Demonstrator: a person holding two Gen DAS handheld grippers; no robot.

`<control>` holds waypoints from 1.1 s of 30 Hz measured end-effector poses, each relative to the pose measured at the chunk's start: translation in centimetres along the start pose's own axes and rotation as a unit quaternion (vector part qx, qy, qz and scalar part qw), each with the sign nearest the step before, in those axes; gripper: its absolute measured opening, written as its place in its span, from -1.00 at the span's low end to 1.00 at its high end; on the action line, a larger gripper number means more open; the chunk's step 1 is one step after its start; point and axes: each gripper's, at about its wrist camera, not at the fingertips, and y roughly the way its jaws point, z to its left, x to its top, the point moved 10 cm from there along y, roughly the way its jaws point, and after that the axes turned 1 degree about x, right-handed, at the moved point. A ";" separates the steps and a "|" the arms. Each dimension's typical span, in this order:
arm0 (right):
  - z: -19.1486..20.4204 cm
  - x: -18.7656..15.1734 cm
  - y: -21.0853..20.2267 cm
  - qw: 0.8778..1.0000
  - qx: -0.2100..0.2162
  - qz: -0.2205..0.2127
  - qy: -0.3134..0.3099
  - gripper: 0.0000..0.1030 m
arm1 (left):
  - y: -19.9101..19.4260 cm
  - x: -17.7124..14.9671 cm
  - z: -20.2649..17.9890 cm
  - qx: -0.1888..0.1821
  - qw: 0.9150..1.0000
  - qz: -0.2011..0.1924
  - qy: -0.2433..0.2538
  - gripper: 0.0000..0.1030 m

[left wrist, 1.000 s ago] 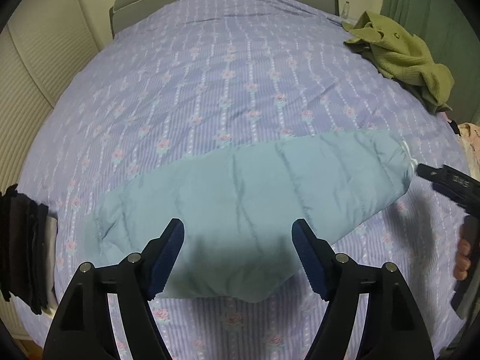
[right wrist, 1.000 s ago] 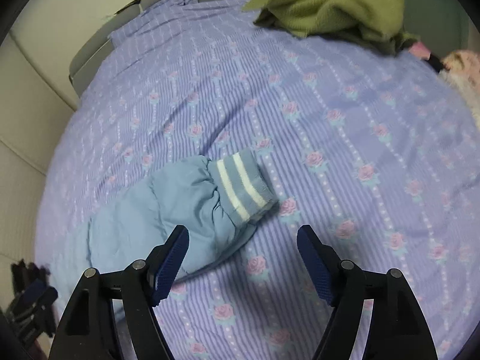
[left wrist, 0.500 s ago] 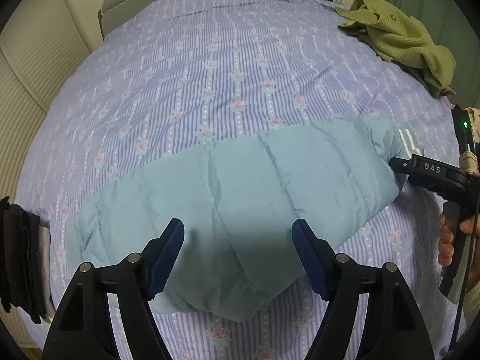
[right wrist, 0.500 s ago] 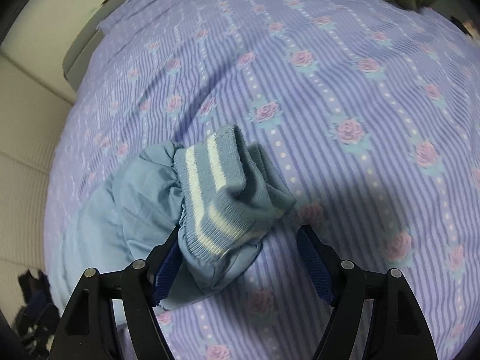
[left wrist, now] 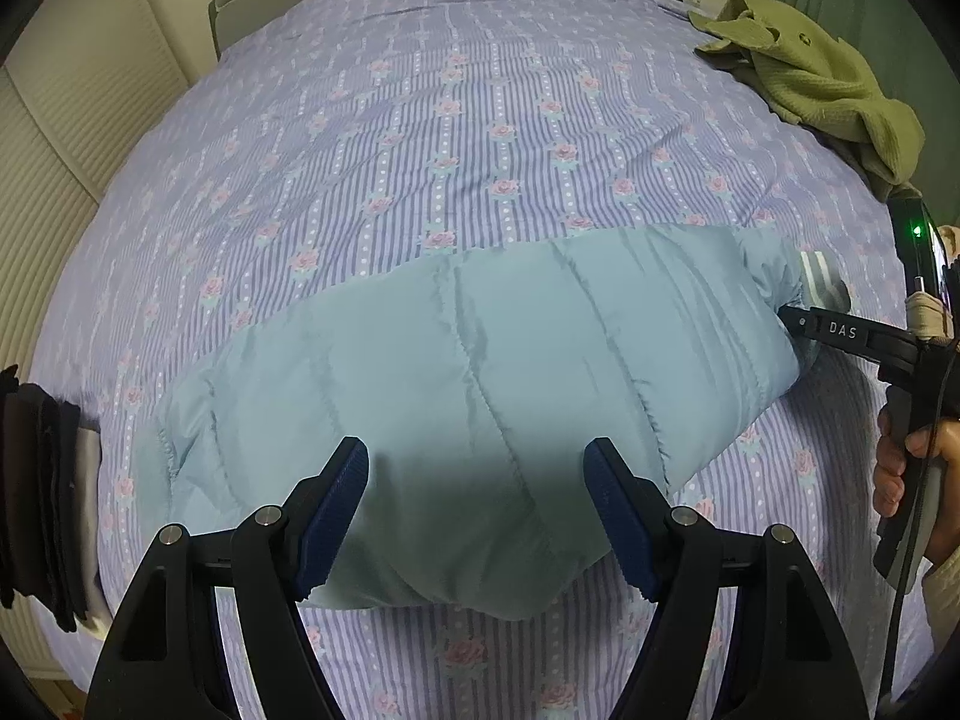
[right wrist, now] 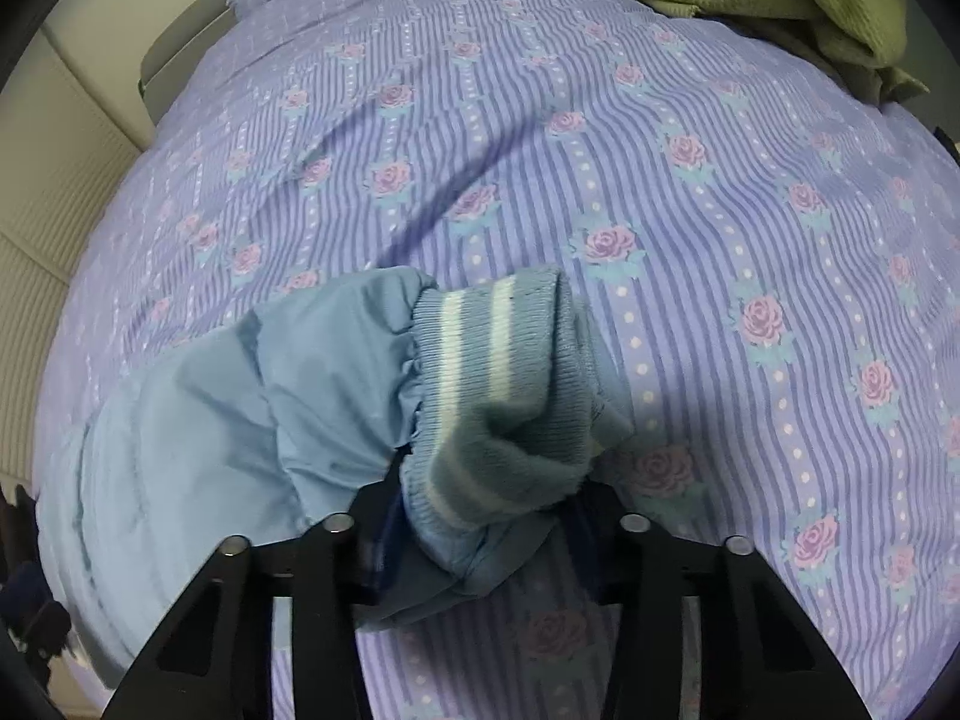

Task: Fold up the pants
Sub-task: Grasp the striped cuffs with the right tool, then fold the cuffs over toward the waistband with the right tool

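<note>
Light blue quilted pants (left wrist: 480, 372) lie folded lengthwise across the bed, left to right in the left wrist view. My left gripper (left wrist: 477, 516) hovers open over their near edge, with nothing pinched between its blue pads. At the right end is the ribbed cuff (right wrist: 498, 360) with two white stripes, also visible as the cuff (left wrist: 819, 276) in the left wrist view. My right gripper (right wrist: 486, 516) is closing its jaws on that cuff, and the knit bunches up between the fingers. From the left, the right gripper (left wrist: 804, 321) meets the pants' end.
The bed cover (left wrist: 450, 120) is purple striped with roses. A green knit garment (left wrist: 810, 78) lies crumpled at the far right corner. A dark stack of folded cloth (left wrist: 36, 492) sits at the left bed edge. A person's hand (left wrist: 900, 462) grips the right tool's handle.
My right gripper came down over the striped cuff and its jaws narrowed around it, bunching the knit. The left gripper stayed open over the pants.
</note>
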 end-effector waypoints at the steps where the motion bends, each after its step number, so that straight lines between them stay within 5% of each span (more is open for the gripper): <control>1: 0.1 0.0 -0.4 1.000 -0.004 0.002 -0.001 -0.25 | -0.2 0.0 0.2 0.001 1.000 -0.001 -0.001 0.43; 10: 1.6 1.1 -9.7 0.997 -0.028 -0.069 -0.011 -0.35 | -3.5 0.2 2.3 -0.008 0.999 -0.020 -0.025 0.43; 21: 9.6 0.3 -21.6 0.987 -0.045 -0.132 -0.078 -0.35 | -10.6 0.9 5.2 -0.035 0.997 -0.044 -0.049 0.42; 33: 23.3 -3.1 -24.3 0.972 -0.066 -0.147 -0.170 -0.40 | -14.5 -0.8 13.9 -0.026 0.998 -0.051 -0.029 0.43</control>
